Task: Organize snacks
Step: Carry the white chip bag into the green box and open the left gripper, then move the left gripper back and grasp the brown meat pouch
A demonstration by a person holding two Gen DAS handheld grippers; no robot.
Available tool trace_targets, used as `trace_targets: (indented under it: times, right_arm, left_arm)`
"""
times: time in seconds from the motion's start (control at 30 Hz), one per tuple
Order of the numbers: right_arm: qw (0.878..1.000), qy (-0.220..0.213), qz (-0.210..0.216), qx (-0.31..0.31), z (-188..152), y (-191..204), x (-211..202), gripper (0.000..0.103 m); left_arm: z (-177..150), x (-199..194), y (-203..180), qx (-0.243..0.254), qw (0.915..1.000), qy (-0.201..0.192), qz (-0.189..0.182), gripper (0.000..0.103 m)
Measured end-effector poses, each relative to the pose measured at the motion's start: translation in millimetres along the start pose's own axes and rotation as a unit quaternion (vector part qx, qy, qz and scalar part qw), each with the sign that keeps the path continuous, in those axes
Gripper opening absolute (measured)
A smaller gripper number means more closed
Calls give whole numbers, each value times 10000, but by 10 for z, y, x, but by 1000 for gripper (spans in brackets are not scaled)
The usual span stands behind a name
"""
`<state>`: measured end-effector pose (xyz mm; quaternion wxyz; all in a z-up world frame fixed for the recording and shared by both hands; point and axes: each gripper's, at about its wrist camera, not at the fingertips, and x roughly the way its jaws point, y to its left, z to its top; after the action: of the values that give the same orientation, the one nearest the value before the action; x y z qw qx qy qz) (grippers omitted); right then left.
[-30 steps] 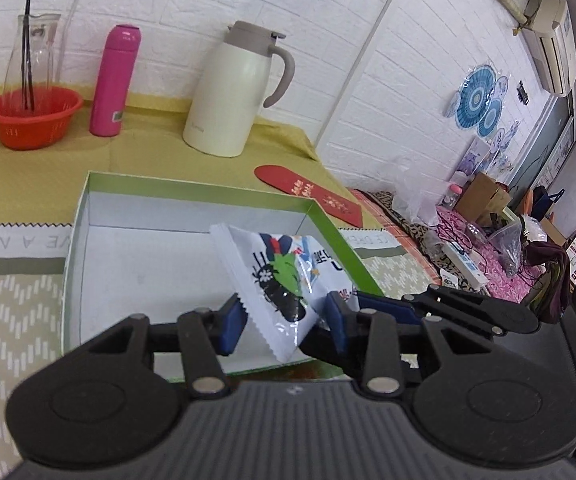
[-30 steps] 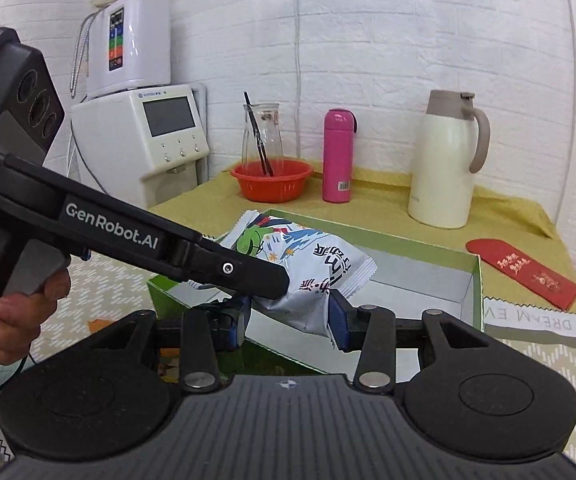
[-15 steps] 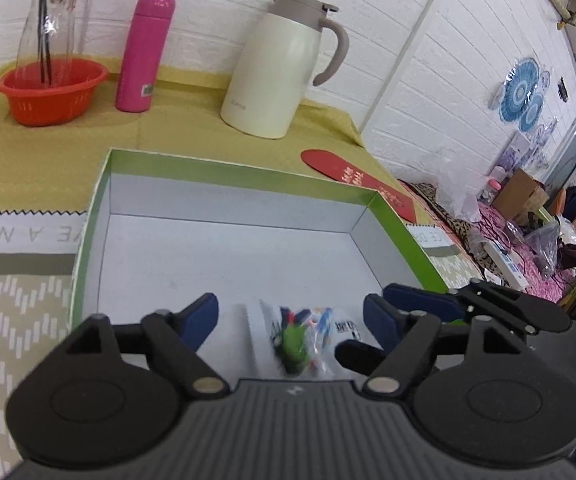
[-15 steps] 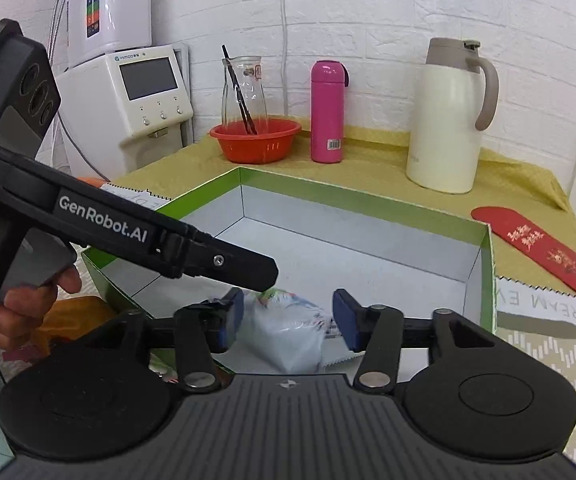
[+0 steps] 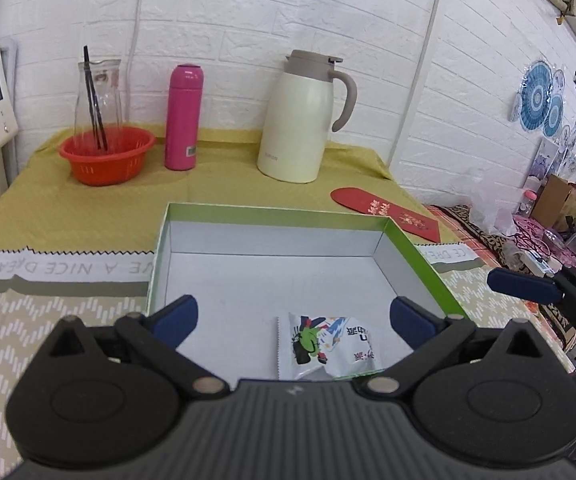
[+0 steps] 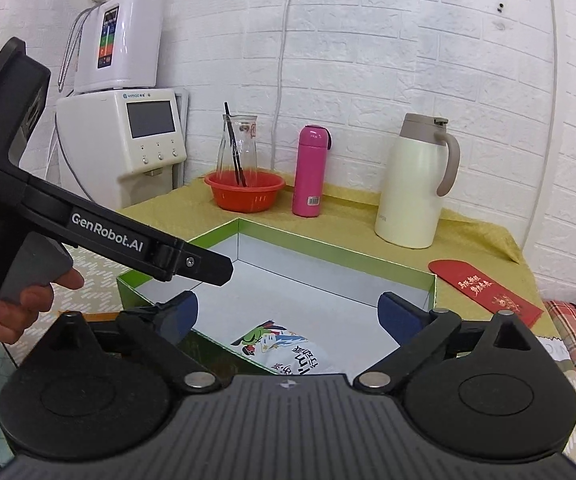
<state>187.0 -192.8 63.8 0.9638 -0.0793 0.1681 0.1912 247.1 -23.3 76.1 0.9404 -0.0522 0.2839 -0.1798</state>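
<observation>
Left gripper [image 5: 294,318]: jaws spread wide, nothing between the blue pads [image 5: 176,316]. It hovers above the near part of the green-rimmed box [image 5: 408,244].

Right gripper [image 6: 288,312]: jaws likewise spread wide, holding nothing; positioned over the box's near corner. In the left wrist view, part of the right gripper shows at the box's right side, one blue fingertip [image 5: 522,282] outside the rim.

Snack packet [image 5: 326,346]: white wrapper with green cartoon figure and printed characters. Lies flat on the white floor of the box, near the front edge, toward the right wall. Not touched by either gripper. In the right wrist view the same packet [image 6: 288,350] sits just inside the near wall, partly hidden by the gripper body.

Person's left hand [image 6: 16,300] grips the handle of the left gripper unit, left of the box.

Beyond the box, on the yellow-green cloth [image 5: 88,208]:
- orange basket [image 5: 106,156] with a glass carafe [image 5: 98,96] standing in it, dark sticks inside the carafe;
- pink bottle [image 5: 182,118], just right of the basket;
- cream thermal jug [image 5: 302,120], upright, handle to the right;
- red envelope [image 5: 384,212], flat, near the box's far right corner, apart from it.

White countertop appliance [image 6: 128,140] stands left of the basket.
</observation>
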Motion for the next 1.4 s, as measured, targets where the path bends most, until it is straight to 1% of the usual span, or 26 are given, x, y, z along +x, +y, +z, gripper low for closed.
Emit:
trace_targets:
  times: [0.13,0.27,0.43,0.53,0.6,0.7,0.8,0.93,1.03,1.1,1.13,1.2,1.23,1.27,1.33,1.4]
  right_arm:
    - [9999,-136,18,-57,-9,117,-245,103]
    - [9997,-237,-52,-103,-67,228,-491,103]
    - [9989,-298,-313,-190,-288,373,-799,103]
    - [9990,-221,-385,-110,-497,430,-919,103]
    - [9994,-113,-332,22,-645,453,-961,103]
    - [9995,68,-190,244,-838,497,-982,103]
    - [9990,216,-67,393,-910,516,-930,103]
    - [9985,265,-77,473,-882,494,-788,103]
    - [9976,301,-129,613,-847,455,-665,103]
    - [9969,357,-153,691,-862,436,-603,103]
    - [9964,394,-170,734,-873,431,-583,103]
    - [9958,399,-181,807,-902,428,-590,76]
    - [9957,394,-121,826,-908,429,-606,69]
    - [9956,391,-38,853,-909,422,-622,59]
    - [9955,424,48,849,-892,418,-639,57]
    - [9961,388,-7,789,-878,419,-637,58]
  left_arm:
    - [-84,-242,-112,64,9999,-131,-17,102]
    - [-223,-528,-196,94,9997,-222,-7,102]
    - [-510,-852,-239,-9,9996,-256,78,102]
    - [-749,-933,-187,-241,9996,-140,-8,102]
    - [-921,-944,-127,-535,9985,-14,-115,102]
    - [-1199,-941,-30,-1040,9939,195,-299,102]
    - [-1399,-936,33,-1385,9886,421,-417,102]
    - [-1503,-983,68,-1604,9851,398,-480,102]
    - [-1489,-940,40,-1575,9849,416,-580,102]
    - [-1460,-873,-4,-1481,9861,427,-626,96]
    - [-1439,-816,-20,-1419,9868,459,-634,80]
    - [-1390,-666,-3,-1440,9857,602,-634,61]
    - [-1374,-598,18,-1510,9845,647,-615,61]
    - [-1358,-547,32,-1575,9835,667,-594,60]
    - [-1327,-492,50,-1639,9825,639,-612,60]
    - [-1294,-456,46,-1648,9825,612,-616,59]
